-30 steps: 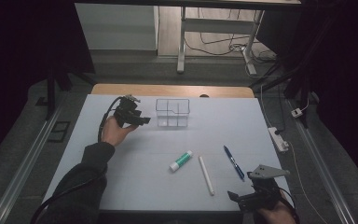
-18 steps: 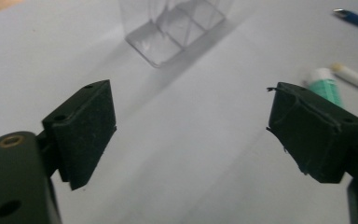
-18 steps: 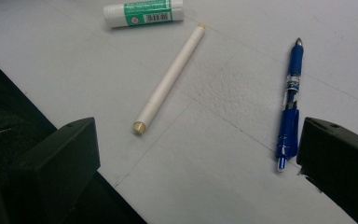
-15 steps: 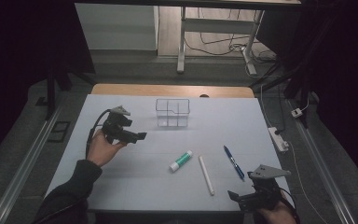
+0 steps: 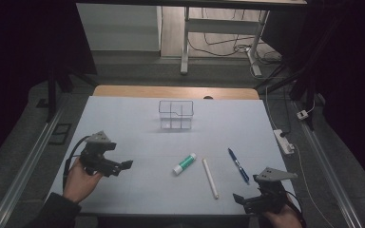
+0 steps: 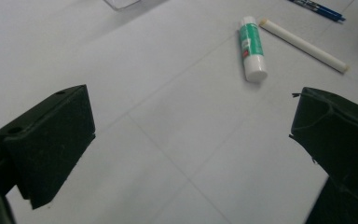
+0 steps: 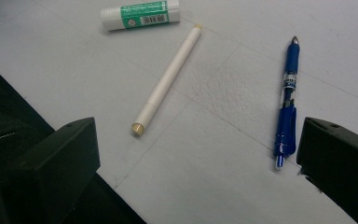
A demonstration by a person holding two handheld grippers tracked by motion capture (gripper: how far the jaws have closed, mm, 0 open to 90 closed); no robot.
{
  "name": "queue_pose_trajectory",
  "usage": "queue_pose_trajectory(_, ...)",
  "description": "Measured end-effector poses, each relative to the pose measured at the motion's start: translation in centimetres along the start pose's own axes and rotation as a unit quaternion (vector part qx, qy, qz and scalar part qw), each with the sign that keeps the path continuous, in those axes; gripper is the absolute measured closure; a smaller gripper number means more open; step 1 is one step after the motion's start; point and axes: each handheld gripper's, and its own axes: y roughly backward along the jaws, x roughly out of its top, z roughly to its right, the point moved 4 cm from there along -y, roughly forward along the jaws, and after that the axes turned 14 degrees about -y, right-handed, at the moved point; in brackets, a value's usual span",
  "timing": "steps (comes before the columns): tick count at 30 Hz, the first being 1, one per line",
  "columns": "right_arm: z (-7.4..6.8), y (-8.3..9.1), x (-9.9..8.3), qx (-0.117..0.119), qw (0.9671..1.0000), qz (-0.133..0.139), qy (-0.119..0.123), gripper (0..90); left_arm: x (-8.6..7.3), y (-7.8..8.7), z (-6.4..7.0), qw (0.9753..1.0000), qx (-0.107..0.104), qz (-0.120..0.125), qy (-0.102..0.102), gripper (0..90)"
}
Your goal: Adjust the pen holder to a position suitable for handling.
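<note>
Left gripper, jaws spread and empty, pointing at glue stick mid-table, lying slantwise ahead. Right gripper, jaws spread too, nearer the blue pen.

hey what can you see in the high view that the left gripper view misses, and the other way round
The high view alone takes in the whole clear divided organizer, the person's left hand and the right tool. The left gripper view alone looks between the left tool and its wide-open jaws, close over the white table. Both share the glue stick, the white stick and the blue pen.
</note>
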Motion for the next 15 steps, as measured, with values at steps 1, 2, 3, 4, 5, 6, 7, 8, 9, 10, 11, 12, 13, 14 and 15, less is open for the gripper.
queue_pose_trajectory(1,0.0,0.0,0.0,0.000,1.0000,0.001,-0.001,0.0,-0.5,0.5,0.3,1.0000,0.000,0.003,0.005,0.0)
queue_pose_trajectory(2,0.0,0.0,0.0,-0.001,1.0000,0.001,-0.001,0.0,-1.0,0.9,0.5,0.9999,0.003,0.007,0.008,0.0)
queue_pose_trajectory(3,0.0,0.0,0.0,-0.001,1.0000,0.000,-0.002,0.0,-1.5,1.4,0.7,0.9999,0.005,0.010,0.010,0.0)
queue_pose_trajectory(4,0.0,0.0,0.0,-0.002,1.0000,0.000,-0.003,0.0,-2.0,1.8,0.9,0.9998,0.006,0.010,0.014,0.0)
queue_pose_trajectory(5,0.0,0.0,0.0,-0.003,1.0000,0.000,-0.004,0.0,-2.4,2.2,1.1,0.9998,0.008,0.011,0.016,0.0)
queue_pose_trajectory(6,0.0,0.0,0.0,-0.003,1.0000,0.000,-0.004,0.0,-2.9,2.5,1.3,0.9997,0.012,0.013,0.018,0.0)
queue_pose_trajectory(7,0.0,0.0,0.0,-0.003,1.0000,-0.001,-0.004,0.0,-3.3,2.8,1.5,0.9997,0.012,0.013,0.020,0.0)
queue_pose_trajectory(8,0.0,0.0,0.0,-0.004,1.0000,-0.001,-0.004,0.0,-3.7,3.1,1.7,0.9996,0.011,0.014,0.022,0.0)
queue_pose_trajectory(9,0.0,0.0,0.0,-0.005,1.0000,-0.002,-0.004,0.0,-4.1,3.4,2.0,0.9995,0.013,0.016,0.024,0.0)
queue_pose_trajectory(10,0.1,0.0,0.0,-0.004,1.0000,-0.002,-0.004,0.0,-4.4,3.7,2.2,0.9994,0.013,0.018,0.025,0.0)
queue_pose_trajectory(11,0.0,0.0,0.0,-0.004,1.0000,-0.001,-0.006,0.0,-4.8,3.9,2.4,0.9994,0.013,0.018,0.028,0.0)
queue_pose_trajectory(12,0.0,0.0,0.0,-0.004,1.0000,-0.001,-0.006,0.0,-5.1,4.1,2.6,0.9993,0.014,0.018,0.030,0.0)
queue_pose_trajectory(13,0.0,0.0,0.0,-0.004,1.0000,-0.001,-0.006,0.0,-5.4,4.3,2.8,0.9993,0.015,0.017,0.029,0.0)
queue_pose_trajectory(14,0.0,0.0,0.0,-0.005,1.0000,-0.001,-0.007,0.0,-5.8,4.5,2.9,0.9993,0.018,0.016,0.030,0.0)
queue_pose_trajectory(15,0.1,0.0,0.0,-0.005,1.0000,-0.002,-0.007,0.0,-6.1,4.7,3.1,0.9992,0.022,0.013,0.031,0.0)
